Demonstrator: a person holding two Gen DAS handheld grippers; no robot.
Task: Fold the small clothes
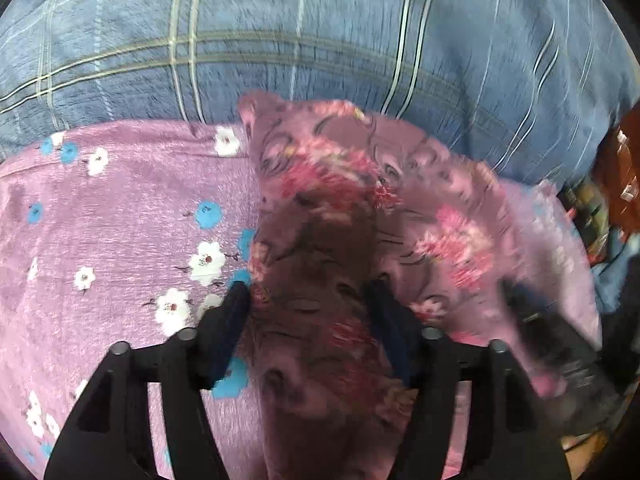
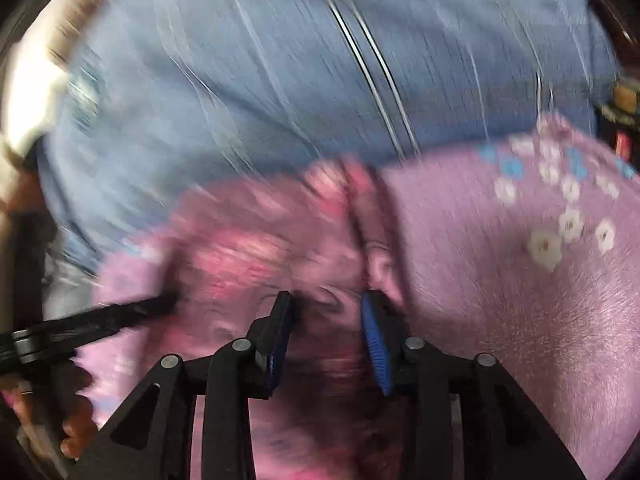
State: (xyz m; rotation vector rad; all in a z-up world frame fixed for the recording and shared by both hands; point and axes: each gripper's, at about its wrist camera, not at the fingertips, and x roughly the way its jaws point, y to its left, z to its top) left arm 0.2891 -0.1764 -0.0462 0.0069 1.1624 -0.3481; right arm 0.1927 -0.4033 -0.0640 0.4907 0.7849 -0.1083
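Note:
A small mauve garment with a pink and red flower print [image 1: 344,208] lies bunched on a lilac sheet. In the left wrist view it runs between the fingers of my left gripper [image 1: 310,292], whose jaws stand wide apart around it. In the right wrist view the garment [image 2: 256,248] is blurred and passes between the blue pads of my right gripper [image 2: 326,304], which are also apart. The left gripper shows at the left of the right wrist view [image 2: 120,314]. The right gripper shows blurred at the right of the left wrist view [image 1: 560,340].
The lilac sheet [image 1: 120,220] with white and blue flowers covers the bed; it also shows in the right wrist view [image 2: 520,280]. A blue plaid blanket [image 1: 320,32] lies behind. Clutter and brown furniture [image 1: 620,168] stand at the right edge.

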